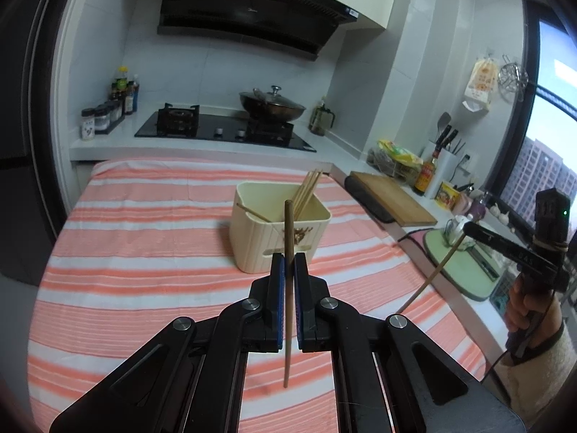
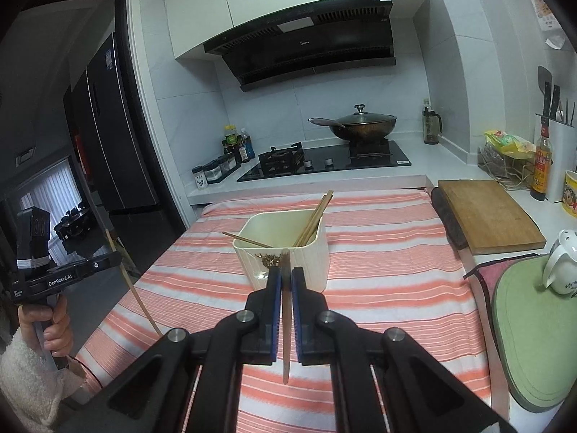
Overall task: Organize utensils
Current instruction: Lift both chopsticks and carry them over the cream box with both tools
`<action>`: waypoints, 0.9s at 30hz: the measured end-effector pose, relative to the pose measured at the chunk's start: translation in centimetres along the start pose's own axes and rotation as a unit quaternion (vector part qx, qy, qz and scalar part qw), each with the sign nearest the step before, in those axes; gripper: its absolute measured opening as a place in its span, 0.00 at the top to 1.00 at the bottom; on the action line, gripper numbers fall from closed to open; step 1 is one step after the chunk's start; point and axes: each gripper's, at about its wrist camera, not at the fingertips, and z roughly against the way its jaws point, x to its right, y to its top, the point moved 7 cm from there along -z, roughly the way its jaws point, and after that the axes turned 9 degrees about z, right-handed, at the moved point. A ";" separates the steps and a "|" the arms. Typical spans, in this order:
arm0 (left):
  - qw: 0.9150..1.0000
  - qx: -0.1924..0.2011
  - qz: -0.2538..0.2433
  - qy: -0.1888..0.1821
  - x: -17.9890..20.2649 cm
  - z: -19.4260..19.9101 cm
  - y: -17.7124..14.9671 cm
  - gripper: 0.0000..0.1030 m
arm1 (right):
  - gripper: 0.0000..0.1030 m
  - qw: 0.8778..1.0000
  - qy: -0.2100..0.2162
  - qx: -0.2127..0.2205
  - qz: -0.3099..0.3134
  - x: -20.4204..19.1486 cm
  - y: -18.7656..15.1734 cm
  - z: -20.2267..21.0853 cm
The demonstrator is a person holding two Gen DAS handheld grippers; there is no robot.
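Observation:
A cream plastic bin (image 1: pixel 279 225) (image 2: pixel 285 252) stands on the striped cloth with several chopsticks (image 1: pixel 306 189) (image 2: pixel 313 220) leaning in it. My left gripper (image 1: pixel 289 263) is shut on one wooden chopstick (image 1: pixel 287 238), held upright just in front of the bin. My right gripper (image 2: pixel 285 276) is shut on another chopstick (image 2: pixel 285 342), also upright and close before the bin. The left wrist view shows the right gripper (image 1: pixel 468 229) at the right edge with its chopstick (image 1: pixel 429 278) slanting down. The right wrist view shows the left gripper (image 2: pixel 115 258) at the left with its chopstick (image 2: pixel 133 288).
The orange and white striped cloth (image 1: pixel 144 252) (image 2: pixel 396 252) covers the table. A wooden cutting board (image 2: pixel 487 216), a green mat (image 2: pixel 533 332) with a white teapot (image 2: pixel 560 267) lie on the right. Behind are the hob (image 2: pixel 324 162) and a lidded wok (image 2: pixel 360 126).

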 end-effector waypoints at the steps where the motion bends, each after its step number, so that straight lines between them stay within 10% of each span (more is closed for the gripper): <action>1: 1.000 0.000 -0.002 0.001 0.1 0.0 0.1 0.97 | 0.94 1.000 0.000 0.003 0.000 0.1 0.1 0.1; 8: 1.000 0.016 -0.005 -0.018 1.7 0.8 2.3 0.97 | 0.94 1.000 -0.004 0.014 0.002 0.9 1.8 0.1; 16: 0.995 0.090 -0.034 -0.029 5.4 0.4 12.5 0.97 | 0.94 0.997 -0.020 0.043 0.056 0.9 9.3 -2.5; 27: 0.994 0.102 -0.012 0.043 3.6 -12.3 19.0 0.97 | 0.94 0.985 -0.028 0.142 0.090 -1.5 17.1 -11.6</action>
